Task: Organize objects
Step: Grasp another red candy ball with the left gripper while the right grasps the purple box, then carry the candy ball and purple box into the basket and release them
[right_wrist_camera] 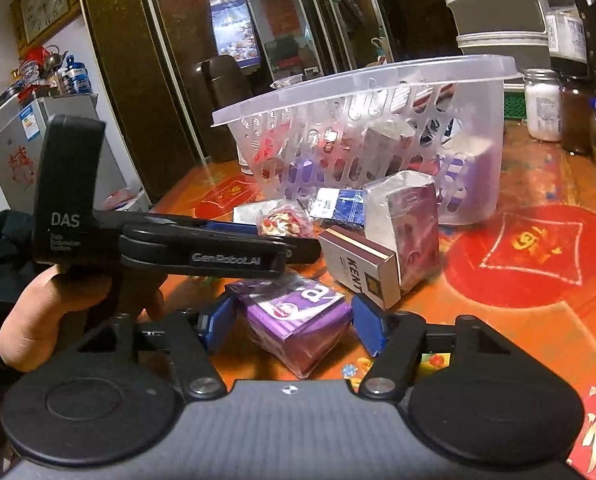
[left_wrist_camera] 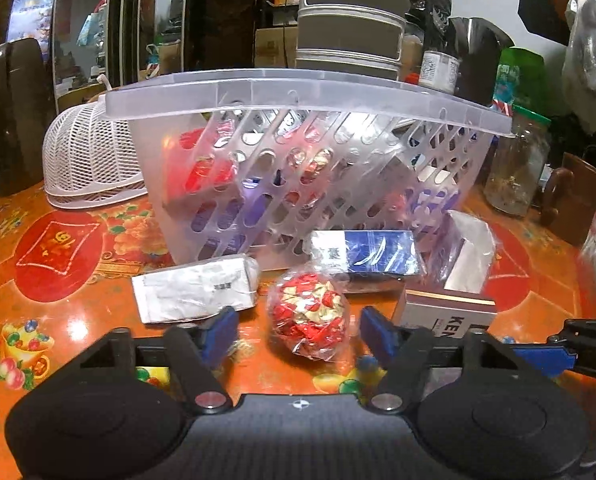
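The left gripper is sitting low over the table with its blue pads flanking a red-and-gold foil sweet in crinkled clear wrap; the jaws are standing apart, a gap showing on each side, so nothing is being pinched yet; the straddle looks set up for a squeeze across the round bundle's widest part.

The right gripper is bracketing a glossy purple packet the same way, jaws spread and not visibly pressing; the packet is lying tilted, one corner toward the camera.

In the left wrist view, at twelve o'clock from the sweet, the clear slotted plastic basket is standing with packs already inside, probably the destination; at ten o'clock a silvery-white box is lying flat; at one o'clock a blue cellophaned carton; at three o'clock a rigid KENT box; these loose items are crowding the basket's foot, awaiting sorting.
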`<state>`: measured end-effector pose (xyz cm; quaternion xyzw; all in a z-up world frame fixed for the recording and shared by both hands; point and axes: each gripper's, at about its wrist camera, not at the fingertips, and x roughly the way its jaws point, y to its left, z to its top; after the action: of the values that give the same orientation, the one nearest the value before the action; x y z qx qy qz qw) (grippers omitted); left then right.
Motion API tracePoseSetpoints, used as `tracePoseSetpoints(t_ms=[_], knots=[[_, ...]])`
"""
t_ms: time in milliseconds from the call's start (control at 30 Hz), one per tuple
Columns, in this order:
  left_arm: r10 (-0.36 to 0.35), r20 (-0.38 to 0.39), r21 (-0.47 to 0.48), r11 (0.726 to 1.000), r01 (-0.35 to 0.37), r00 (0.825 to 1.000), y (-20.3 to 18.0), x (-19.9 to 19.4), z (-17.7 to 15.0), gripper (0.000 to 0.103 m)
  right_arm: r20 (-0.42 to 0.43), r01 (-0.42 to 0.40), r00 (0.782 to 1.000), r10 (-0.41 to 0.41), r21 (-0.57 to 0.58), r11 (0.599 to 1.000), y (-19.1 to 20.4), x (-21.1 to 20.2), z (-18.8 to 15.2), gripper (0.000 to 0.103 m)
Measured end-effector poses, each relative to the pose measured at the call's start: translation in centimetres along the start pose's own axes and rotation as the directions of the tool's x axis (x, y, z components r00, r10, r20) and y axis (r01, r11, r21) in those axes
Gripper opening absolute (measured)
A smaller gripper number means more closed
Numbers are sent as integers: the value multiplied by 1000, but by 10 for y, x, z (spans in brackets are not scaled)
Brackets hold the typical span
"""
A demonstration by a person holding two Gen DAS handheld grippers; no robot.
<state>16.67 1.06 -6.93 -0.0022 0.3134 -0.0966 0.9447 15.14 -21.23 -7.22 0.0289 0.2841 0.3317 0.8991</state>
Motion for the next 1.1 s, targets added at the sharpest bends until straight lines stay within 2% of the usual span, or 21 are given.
tracePoseSetpoints(t_ms=[33, 67, 333, 567, 667, 733, 767, 867, 900, 1000, 1033, 1100], knots=[[-2, 0, -1, 1000, 2, 1000, 0, -1, -1, 51, 1, 0, 1000, 0, -7, 1000, 1, 0, 0, 65], [2, 5, -3, 1000, -2, 1000, 0, -2, -1, 47, 7, 1, 1000, -1, -12, 1000, 2, 0, 0, 64], [20, 116, -20, 1000, -18, 993, 6, -26, -1, 46, 78, -3, 997, 4, -19, 1000, 2, -9, -4, 63], [29, 174, -53, 998, -20, 984, 15, -37, 0, 46, 146, 16, 989, -10, -34, 999, 5, -15, -6, 63], [-4, 204, -74, 997, 19, 979, 17, -46, -1, 46, 179, 39, 983, -35, -17, 999, 4, -23, -6, 63], [-47, 223, -100, 992, 71, 974, 20, -55, 1, 46, 215, 9, 976, -12, 15, 1000, 3, -43, 3, 63], [-66, 243, -105, 990, 94, 968, 21, -61, 2, 46, 244, 0, 970, -6, 21, 1000, 3, -55, 10, 63], [-95, 281, -110, 985, 131, 955, 19, -80, 17, 46, 310, 66, 949, -58, -15, 998, 6, -81, 49, 63], [-105, 294, -100, 985, 140, 950, 18, -86, 27, 46, 317, 77, 946, -64, -29, 997, 6, -82, 64, 63], [-67, 342, -86, 991, 102, 937, 16, -100, 79, 46, 304, 125, 948, -97, -73, 989, 3, -65, 126, 63], [-63, 347, -88, 991, 100, 936, 18, -99, 97, 46, 291, 151, 949, -120, -86, 985, 1, -54, 143, 63], [-35, 283, -112, 991, 69, 959, 22, -79, 133, 46, 241, 196, 956, -168, -95, 976, -7, -23, 177, 63]])
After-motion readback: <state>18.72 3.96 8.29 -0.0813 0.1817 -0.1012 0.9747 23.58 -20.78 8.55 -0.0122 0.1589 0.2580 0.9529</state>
